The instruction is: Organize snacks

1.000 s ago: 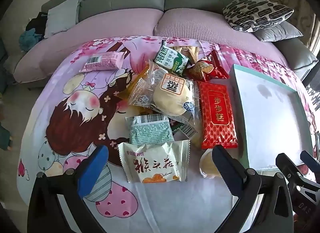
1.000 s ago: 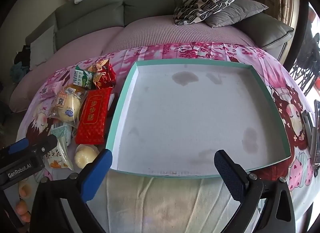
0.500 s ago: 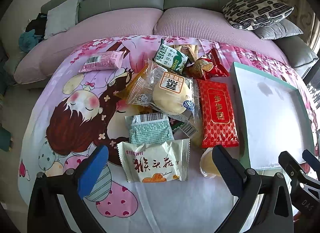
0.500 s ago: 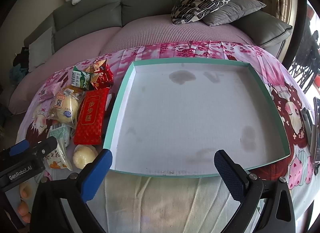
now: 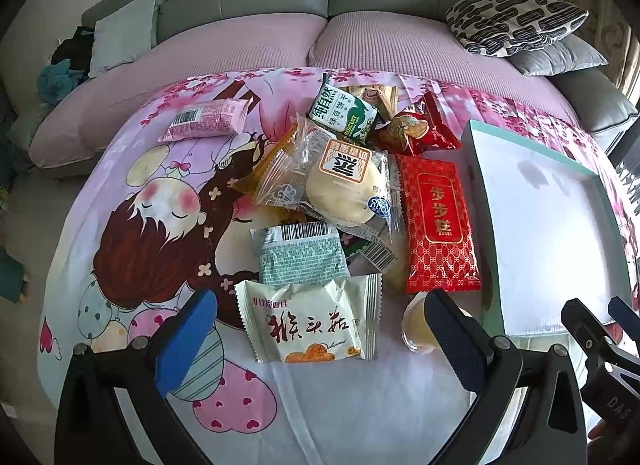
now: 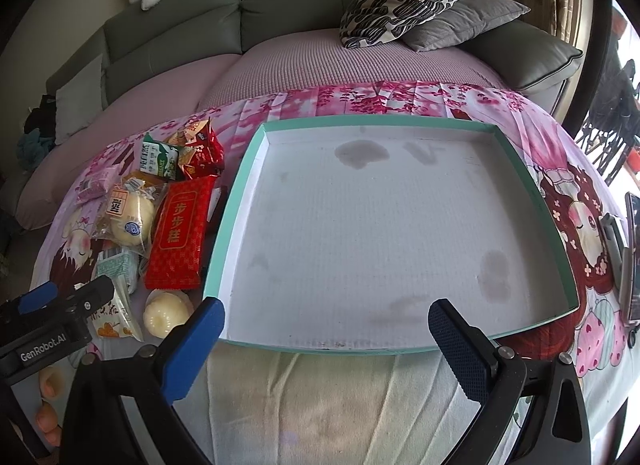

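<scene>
Left tool [image 5: 320, 335] spread wide, empty, white packet [image 5: 310, 321] right between its tips: light, crinkly, probably slippery, so pinch the sealed edge. Right tool [image 6: 326, 335] also apart.

Your tabletop [image 5: 100, 249] wears a printed cloth, smooth and matt, creased along its far edge. The tray [image 6: 534, 189] looks like matt cardboard, its white floor blotched with dull stains. The red packet [image 5: 438, 221] and white packet [image 5: 312, 321] are glossy plastic film; the bun wrapper [image 5: 296, 177] is clear, crinkled plastic. Your left gripper [image 5: 320, 335] carries matt black plastic arms with textured blue pads.
</scene>
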Tool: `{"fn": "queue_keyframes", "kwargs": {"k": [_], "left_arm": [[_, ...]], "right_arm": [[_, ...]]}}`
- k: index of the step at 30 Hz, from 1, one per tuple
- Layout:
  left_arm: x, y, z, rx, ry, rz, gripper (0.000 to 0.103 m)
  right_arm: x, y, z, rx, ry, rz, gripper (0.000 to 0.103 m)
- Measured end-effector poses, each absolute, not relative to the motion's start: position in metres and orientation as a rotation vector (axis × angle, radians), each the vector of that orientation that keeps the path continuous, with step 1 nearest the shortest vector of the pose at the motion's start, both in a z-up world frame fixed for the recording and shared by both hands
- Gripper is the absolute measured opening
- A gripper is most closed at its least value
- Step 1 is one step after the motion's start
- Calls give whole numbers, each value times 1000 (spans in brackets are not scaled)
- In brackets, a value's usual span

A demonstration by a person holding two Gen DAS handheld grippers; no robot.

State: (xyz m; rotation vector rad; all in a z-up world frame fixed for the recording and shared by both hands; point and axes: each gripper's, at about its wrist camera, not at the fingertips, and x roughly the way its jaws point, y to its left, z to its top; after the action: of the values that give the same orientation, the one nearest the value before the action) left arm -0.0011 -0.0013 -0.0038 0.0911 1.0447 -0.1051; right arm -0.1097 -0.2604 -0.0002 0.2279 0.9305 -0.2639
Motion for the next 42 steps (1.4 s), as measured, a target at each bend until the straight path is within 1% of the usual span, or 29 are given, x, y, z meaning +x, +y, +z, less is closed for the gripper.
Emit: {"fn": "queue_keyframes", "kwargs": {"k": [42], "left_arm": [[0,-1,-8,93,1063,-84,103]], "right_arm": [[-109,-261,-1,227,935,-262,103]]}}
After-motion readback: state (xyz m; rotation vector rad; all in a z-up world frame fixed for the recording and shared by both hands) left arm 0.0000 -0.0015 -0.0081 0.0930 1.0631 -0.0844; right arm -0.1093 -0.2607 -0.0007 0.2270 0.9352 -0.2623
